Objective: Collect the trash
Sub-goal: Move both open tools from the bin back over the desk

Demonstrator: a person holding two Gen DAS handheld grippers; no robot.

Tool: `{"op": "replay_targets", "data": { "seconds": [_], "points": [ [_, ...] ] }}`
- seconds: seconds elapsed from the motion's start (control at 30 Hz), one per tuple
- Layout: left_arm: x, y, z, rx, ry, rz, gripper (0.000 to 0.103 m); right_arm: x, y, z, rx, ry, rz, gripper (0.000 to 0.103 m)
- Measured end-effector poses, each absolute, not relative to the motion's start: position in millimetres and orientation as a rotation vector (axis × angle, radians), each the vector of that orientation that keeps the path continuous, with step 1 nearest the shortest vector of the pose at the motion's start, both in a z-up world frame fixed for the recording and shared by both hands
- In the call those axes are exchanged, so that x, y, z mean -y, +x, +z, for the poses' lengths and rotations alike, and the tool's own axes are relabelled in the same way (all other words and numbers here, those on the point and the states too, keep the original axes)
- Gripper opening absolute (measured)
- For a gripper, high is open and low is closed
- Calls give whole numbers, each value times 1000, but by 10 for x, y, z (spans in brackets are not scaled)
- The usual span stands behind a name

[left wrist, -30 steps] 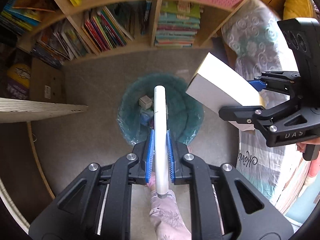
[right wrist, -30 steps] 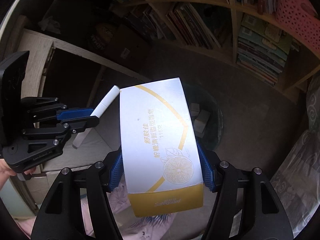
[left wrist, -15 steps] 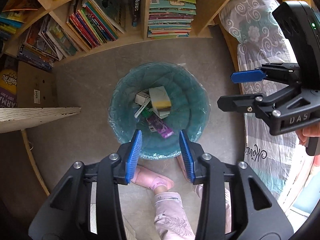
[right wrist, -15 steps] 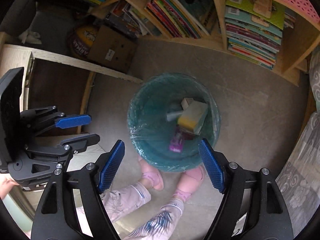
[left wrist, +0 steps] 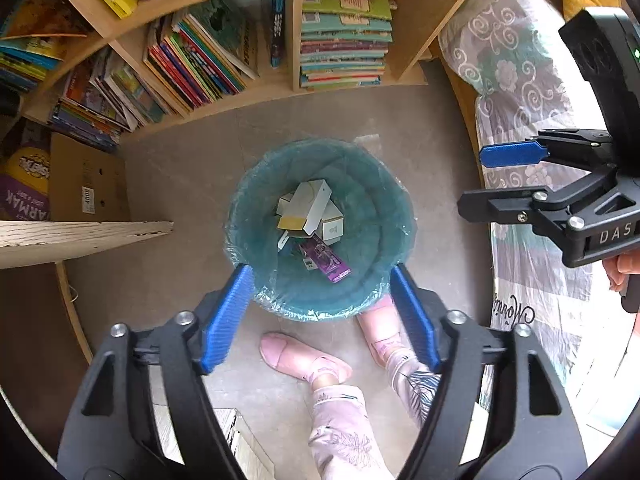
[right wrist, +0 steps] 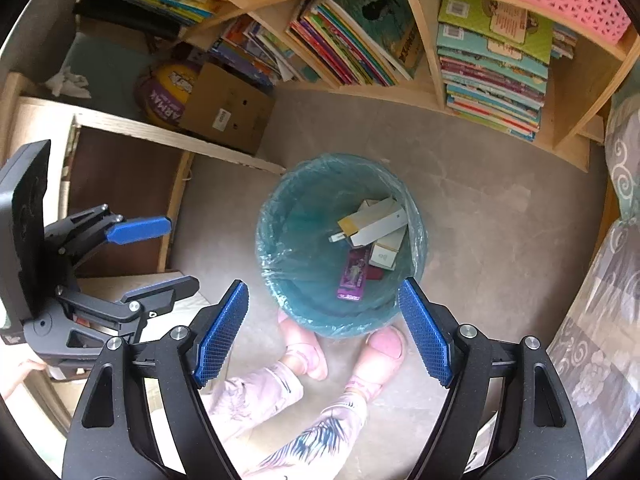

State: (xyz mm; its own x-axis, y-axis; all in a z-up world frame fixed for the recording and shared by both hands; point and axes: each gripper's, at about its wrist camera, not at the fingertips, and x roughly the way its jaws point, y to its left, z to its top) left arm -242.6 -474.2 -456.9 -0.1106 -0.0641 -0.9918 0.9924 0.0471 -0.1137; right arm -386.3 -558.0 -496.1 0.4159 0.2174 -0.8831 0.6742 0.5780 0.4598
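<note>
A round bin with a teal liner (left wrist: 256,184) (right wrist: 280,200) stands on the floor below both grippers. Inside lie a white and yellow carton (left wrist: 308,206) (right wrist: 374,222), a purple packet (left wrist: 326,258) (right wrist: 354,274), a small white box (left wrist: 332,228) and other scraps. My left gripper (left wrist: 322,304) points straight down over the bin's near rim, its jaws opening with nothing between them. My right gripper (right wrist: 322,324) hangs over the bin too, jaws opening and empty. Each gripper shows in the other's view, the right (left wrist: 496,182) and the left (right wrist: 168,254).
A wooden bookshelf full of books (left wrist: 340,40) (right wrist: 488,60) runs behind the bin. A cardboard box (left wrist: 88,184) (right wrist: 228,108) sits at the left by a wooden board (left wrist: 80,234). A patterned cloth (left wrist: 516,92) hangs at the right. A person's pink-slippered feet (left wrist: 300,356) (right wrist: 384,344) stand beside the bin.
The white tube has left my left gripper and the carton has left my right one; both now lie in the bin. Both grippers have opened wide.
</note>
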Motion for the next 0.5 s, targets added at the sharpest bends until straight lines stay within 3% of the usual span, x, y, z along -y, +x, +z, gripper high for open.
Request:
{"op": "replay_targets", "data": {
  "seconds": [0.3,0.37,0.5],
  "points": [
    [4560,-2408,-3550,-1249,968,-1265,76,5524,-3902,-3893,-1097,712,-285,89],
    [4509,-2415,-3264,-1212,969,-1245,88,5533,-3863,-3635,-1087,681,-258,90],
    [4361,-2352,-2725,-1162,927,-1228,92,5499,-3659,-3059,-1083,558,-179,90]
  ]
}}
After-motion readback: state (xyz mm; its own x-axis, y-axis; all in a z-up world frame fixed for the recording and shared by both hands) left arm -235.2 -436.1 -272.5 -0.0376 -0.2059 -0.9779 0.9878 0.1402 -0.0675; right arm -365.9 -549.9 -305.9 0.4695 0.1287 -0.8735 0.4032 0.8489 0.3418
